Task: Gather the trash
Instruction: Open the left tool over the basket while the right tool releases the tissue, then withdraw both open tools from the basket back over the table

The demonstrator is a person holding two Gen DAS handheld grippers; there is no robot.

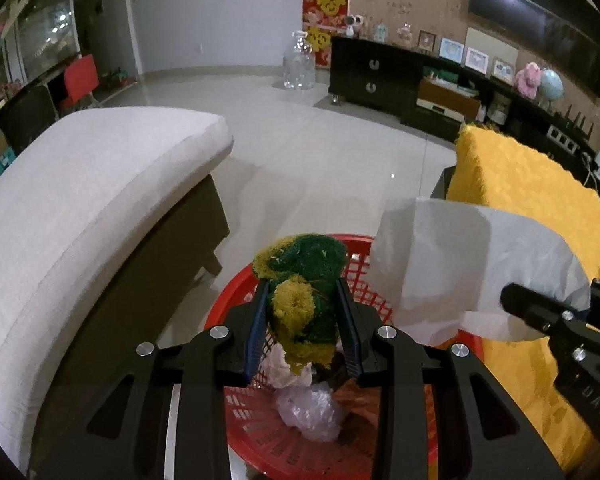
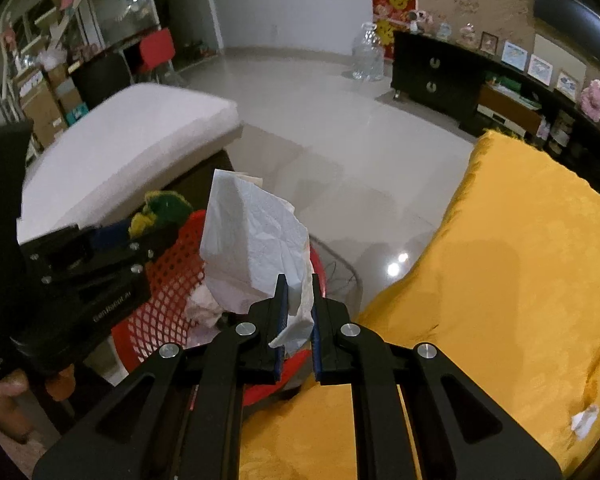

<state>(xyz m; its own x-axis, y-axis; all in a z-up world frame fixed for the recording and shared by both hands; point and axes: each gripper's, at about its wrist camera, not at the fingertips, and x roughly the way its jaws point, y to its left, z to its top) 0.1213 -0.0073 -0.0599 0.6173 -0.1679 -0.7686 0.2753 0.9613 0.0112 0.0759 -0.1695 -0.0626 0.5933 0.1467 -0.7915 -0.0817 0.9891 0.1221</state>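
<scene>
both tongs point(image 1: 306, 320) point(image 2: 300, 316) are matte black, with blue pads and round silver screws; white lettering on one housing.

Both wrist views downward, sharing basket point(image 1: 236, 304)

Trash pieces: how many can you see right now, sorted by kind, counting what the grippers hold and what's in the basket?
Green-and-yellow scouring sponge, in the left gripper: 1
White tissue, in the right gripper: 1
Crumpled plastic wads in the red basket: 2
White scrap on the yellow cloth: 1
Total: 5
</scene>
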